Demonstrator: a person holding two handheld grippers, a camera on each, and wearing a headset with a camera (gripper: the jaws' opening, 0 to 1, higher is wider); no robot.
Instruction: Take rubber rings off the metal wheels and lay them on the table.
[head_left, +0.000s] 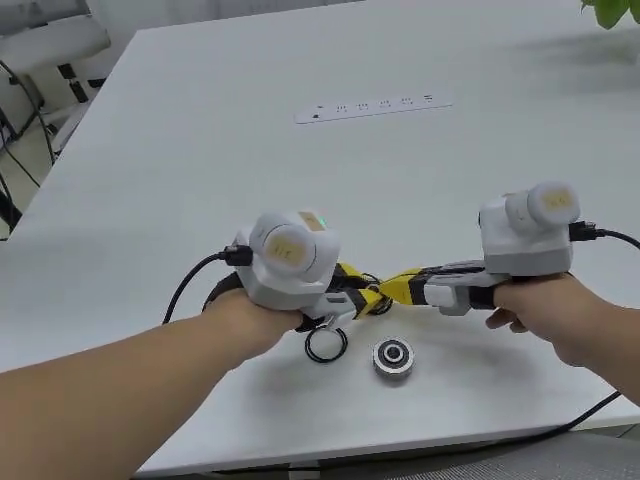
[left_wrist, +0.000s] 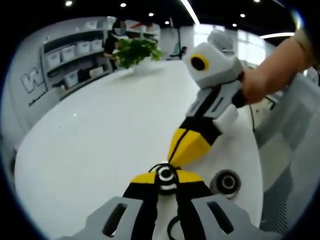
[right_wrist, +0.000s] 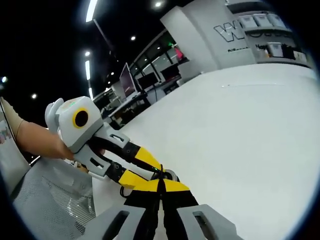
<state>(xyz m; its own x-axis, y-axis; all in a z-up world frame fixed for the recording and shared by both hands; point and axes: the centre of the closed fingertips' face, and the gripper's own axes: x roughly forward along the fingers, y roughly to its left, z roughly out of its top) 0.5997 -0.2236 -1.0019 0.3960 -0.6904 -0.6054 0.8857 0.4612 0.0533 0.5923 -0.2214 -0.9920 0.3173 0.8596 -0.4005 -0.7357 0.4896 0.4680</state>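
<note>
My left gripper is shut on a small metal wheel that wears a black rubber ring, held just above the white table. My right gripper comes in from the right. Its yellow tips are closed on the ring at the wheel's far edge. The wheel peeks out beside my right jaws. A loose black rubber ring lies flat on the table under the left gripper. Beside it a second metal wheel lies flat.
A white power strip is set in the table further back. The table's front edge runs close below the wheel. An office chair stands at the far left. A potted plant sits at the table's far end.
</note>
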